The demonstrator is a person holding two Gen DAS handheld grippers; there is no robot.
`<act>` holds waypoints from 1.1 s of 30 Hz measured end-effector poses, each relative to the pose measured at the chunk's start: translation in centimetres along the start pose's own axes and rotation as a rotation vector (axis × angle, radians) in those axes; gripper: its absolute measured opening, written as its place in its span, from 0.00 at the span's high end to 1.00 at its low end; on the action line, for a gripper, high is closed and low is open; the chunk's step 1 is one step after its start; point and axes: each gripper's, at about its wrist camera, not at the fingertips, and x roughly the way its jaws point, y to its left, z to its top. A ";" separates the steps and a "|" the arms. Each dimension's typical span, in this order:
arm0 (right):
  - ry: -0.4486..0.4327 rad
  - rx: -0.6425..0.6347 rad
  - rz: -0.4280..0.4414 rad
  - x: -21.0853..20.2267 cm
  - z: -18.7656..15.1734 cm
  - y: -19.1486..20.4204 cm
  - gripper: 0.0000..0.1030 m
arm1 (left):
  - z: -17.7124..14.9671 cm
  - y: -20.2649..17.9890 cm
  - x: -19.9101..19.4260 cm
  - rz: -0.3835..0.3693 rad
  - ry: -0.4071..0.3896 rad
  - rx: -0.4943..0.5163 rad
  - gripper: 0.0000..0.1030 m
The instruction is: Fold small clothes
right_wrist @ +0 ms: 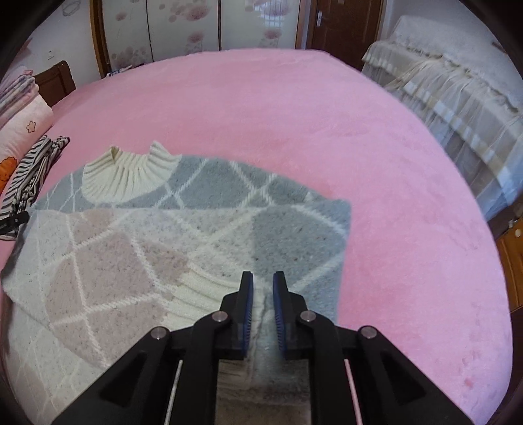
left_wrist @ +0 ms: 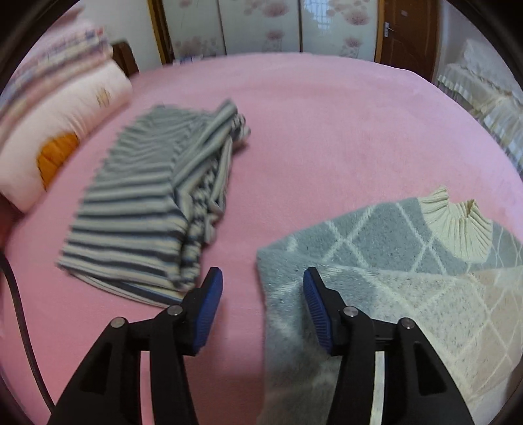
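You are working over a bed covered edge to edge by a pink fleecy blanket, smooth across its far half. At the foot of it stand wardrobe doors printed with pale pink flowers, and a brown wooden door with a metal handle just to their right. Along the right side runs a piece of furniture under a cream, frilled cover. At the left edge sits a stack of folded bedding and a pink pillow with an orange patch.

Your diamond-pattern sweater lies on the near part of the bed, grey at the shoulders, cream and pale pink lower down, its ribbed cream collar pointing away from you. A folded striped garment lies to its left, apart from it, close to the pillow.

Your left tongs stand open over the sweater's left edge: one blue pad hangs above bare blanket, the other above the grey knit, and nothing is pinched between them. Your right tongs are nearly closed, a narrow gap showing between the pads, directly above a folded ridge of the sweater near its ribbed hem; whether they actually pinch the knit cannot be told.
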 end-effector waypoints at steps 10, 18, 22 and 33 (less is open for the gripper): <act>0.040 0.003 0.179 -0.3 -0.5 3.5 0.88 | -2.7 -3.7 -0.9 -0.119 0.071 0.078 0.63; 0.085 -0.002 0.089 1.2 -2.4 2.3 0.92 | -4.3 -3.4 1.2 -0.097 0.084 0.107 0.63; 0.098 0.011 0.065 1.9 -2.5 0.9 0.93 | -4.4 -2.2 2.5 -0.103 0.096 0.086 0.60; 0.130 0.125 0.125 0.5 -2.1 -0.4 0.93 | -4.7 -2.6 -2.1 -0.018 -0.049 0.151 0.41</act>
